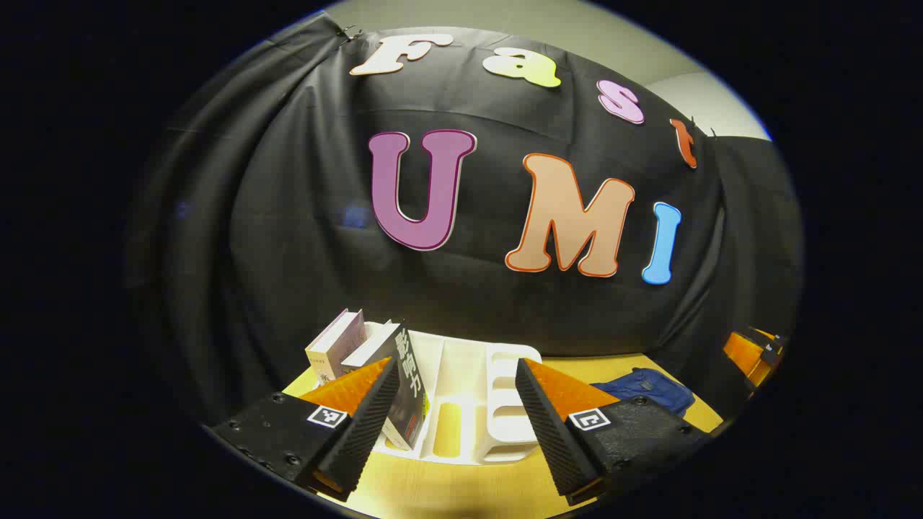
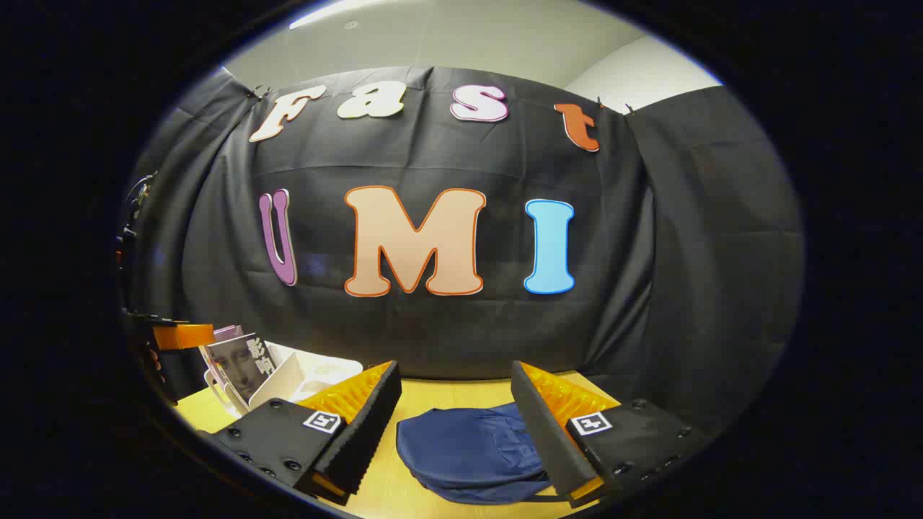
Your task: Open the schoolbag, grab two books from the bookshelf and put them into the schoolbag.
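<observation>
In the left gripper view my left gripper is open in front of the white bookshelf, nothing between its fingers. Two books lean in the shelf's left slots: a black one and a pale one behind it. The blue schoolbag lies flat to the right on the table. In the right gripper view my right gripper hangs open just above the schoolbag, which lies flat between the fingers, apart from them. The bookshelf with the black book stands at the left, the left gripper beside it.
The yellow wooden table carries everything. The black cloth wall closes the back and sides close behind the shelf. The shelf's middle and right slots hold nothing. The right gripper's orange fingers show at the far right of the left gripper view.
</observation>
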